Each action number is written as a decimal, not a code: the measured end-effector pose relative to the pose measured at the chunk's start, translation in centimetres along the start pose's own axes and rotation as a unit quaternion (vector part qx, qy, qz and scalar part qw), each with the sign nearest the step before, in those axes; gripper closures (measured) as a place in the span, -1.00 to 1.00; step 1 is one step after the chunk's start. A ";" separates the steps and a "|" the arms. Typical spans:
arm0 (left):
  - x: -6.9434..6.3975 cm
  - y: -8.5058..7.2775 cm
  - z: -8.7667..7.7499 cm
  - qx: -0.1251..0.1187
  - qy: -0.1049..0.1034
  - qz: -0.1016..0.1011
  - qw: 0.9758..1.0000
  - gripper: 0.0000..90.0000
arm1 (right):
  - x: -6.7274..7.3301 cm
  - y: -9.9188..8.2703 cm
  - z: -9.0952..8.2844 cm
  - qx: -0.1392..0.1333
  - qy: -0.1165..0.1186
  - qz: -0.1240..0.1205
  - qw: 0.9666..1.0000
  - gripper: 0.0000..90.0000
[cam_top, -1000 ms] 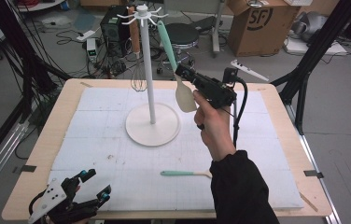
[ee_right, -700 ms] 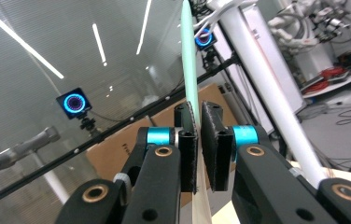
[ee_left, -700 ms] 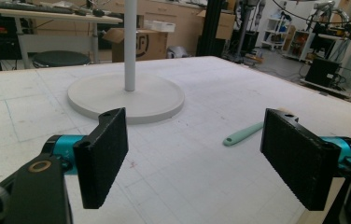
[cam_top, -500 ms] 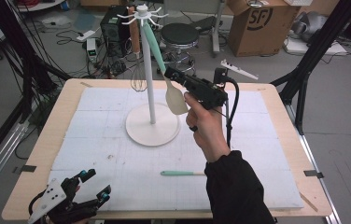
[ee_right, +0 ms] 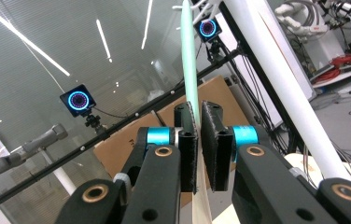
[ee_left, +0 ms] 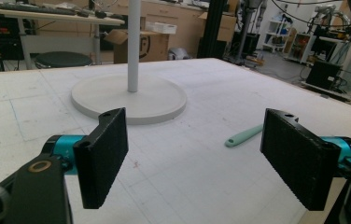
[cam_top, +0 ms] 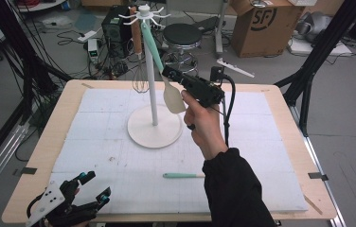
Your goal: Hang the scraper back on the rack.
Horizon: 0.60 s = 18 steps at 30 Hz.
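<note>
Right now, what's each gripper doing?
Left gripper: open, empty.
Right gripper: shut on spatula, at the rack.

Right gripper (ee_right: 197, 140) at 6 o'clock, black jaws nearly together, clamped on the mint-green spatula (ee_right: 190, 70). Spatula handle runs up to 12 o'clock, pale blade edge drops below the jaws. White stand pole (ee_right: 276, 74) slants from 12 to 4 o'clock, just beside the handle. Cardboard box (ee_right: 127, 140) behind jaws. Ring-lit camera (ee_right: 78, 100) at 9 o'clock, another (ee_right: 207, 28) near 12.
</note>
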<state>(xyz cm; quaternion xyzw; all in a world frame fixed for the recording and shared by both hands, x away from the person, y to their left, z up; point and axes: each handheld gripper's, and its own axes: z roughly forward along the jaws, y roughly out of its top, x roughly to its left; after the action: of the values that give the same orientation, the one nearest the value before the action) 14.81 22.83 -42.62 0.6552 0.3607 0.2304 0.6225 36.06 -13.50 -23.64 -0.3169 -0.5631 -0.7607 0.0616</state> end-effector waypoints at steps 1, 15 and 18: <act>0.0 0.0 0.0 0.000 0.001 0.001 1.000 -0.47 | -0.1 0.0 0.1 0.001 -0.001 0.003 1.000 0.90; 0.0 0.1 -0.1 -0.002 0.001 0.002 1.000 -0.47 | -0.4 -0.2 0.3 0.004 -0.037 0.007 0.999 0.88; 0.0 0.0 -0.1 -0.001 0.001 0.001 1.000 -0.47 | -0.5 -0.2 0.3 0.006 -0.046 0.006 0.999 0.71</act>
<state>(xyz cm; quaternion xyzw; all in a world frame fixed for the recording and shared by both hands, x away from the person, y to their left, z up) 14.73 22.89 -42.56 0.6544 0.3605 0.2325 0.6227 36.52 -13.36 -24.01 -0.3543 -0.5684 -0.7414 0.0420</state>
